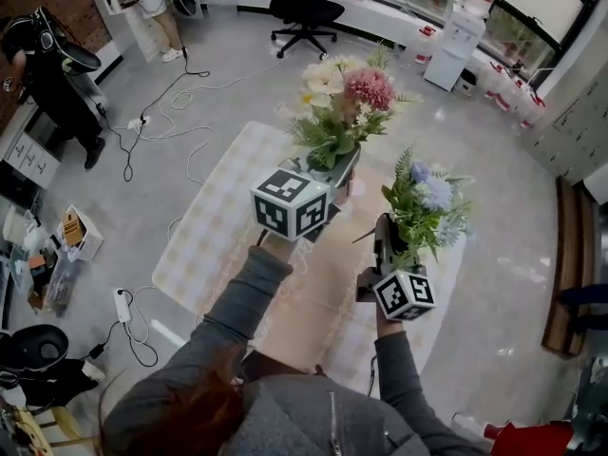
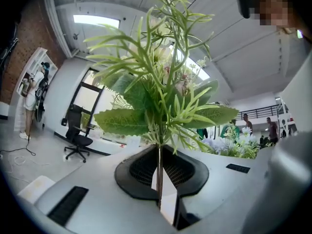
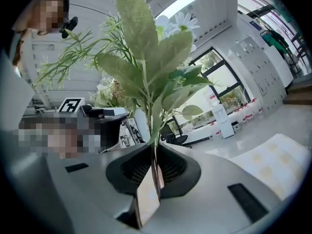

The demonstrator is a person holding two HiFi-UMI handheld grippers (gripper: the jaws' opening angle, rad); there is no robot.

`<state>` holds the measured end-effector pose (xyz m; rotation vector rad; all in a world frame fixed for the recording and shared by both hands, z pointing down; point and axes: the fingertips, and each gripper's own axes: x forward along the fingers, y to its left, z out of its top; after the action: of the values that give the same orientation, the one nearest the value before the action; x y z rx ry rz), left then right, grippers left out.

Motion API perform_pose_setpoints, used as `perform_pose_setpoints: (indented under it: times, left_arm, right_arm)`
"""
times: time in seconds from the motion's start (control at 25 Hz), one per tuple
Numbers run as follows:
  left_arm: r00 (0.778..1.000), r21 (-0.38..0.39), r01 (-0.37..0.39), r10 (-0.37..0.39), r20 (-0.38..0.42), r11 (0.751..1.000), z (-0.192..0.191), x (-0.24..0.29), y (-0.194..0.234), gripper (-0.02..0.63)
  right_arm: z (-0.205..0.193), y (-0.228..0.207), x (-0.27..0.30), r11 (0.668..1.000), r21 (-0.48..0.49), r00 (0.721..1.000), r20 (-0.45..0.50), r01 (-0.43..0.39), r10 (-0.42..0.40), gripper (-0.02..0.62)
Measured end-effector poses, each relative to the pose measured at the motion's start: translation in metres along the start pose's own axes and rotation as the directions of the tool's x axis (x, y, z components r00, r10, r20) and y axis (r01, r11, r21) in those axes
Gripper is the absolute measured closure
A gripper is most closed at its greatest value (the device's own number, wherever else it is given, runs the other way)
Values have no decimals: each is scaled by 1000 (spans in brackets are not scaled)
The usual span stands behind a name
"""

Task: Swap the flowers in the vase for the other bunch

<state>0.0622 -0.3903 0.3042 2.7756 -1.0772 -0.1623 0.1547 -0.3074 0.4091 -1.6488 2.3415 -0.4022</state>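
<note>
The left tongs (image 1: pixel 332 175) are narrowed onto the thin stems of the pink and cream bunch (image 1: pixel 342 103). In the left gripper view the stems stand upright in the slit between the two dark pads, and green leaves fan out just above them. The right tongs (image 1: pixel 388 240) are likewise pinched onto the blue and white bunch (image 1: pixel 427 205). The right gripper view shows its stem caught between the pads, with pale, fuzzy leaves rising straight over them. Both bunches are held upright in the air above the table (image 1: pixel 211 236), which is covered with a cream checked cloth, and neither touches it. In the head view the pink and cream bunch is farther from the person and over the middle of the table. The blue and white bunch is nearer the person and to the right, over the table's right edge. The two bunches are near each other but apart. Each pair of tongs carries a cube with square markers, and grey sleeves lead back from them to the person at the bottom of the head view. Beyond the table, a black office chair (image 1: pixel 306 9) and a white water dispenser (image 1: pixel 456 38) stand on the grey floor (image 1: pixel 228 84). Loose cables (image 1: pixel 161 112) trail across the floor on the left.
</note>
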Motion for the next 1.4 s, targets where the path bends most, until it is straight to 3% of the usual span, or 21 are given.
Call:
perform_pose_setpoints:
  times: [0.32,0.56,1.4]
  left_arm:
    - [999,0,-38,38,27,999,-4,-5,12,572]
    - [995,-8,-83,84,61,996,5,29,42,572]
    - [996,-15,-63,62,-71,998,-97,42,56,572]
  right_arm:
    - [-2,7,-4,1000,9,1000,12,-2,1,557]
    - [7,-17,24,1000,23,1000,-3,3,-3,556]
    - [-18,-36,19,998,36,998,-56,45,-43,557]
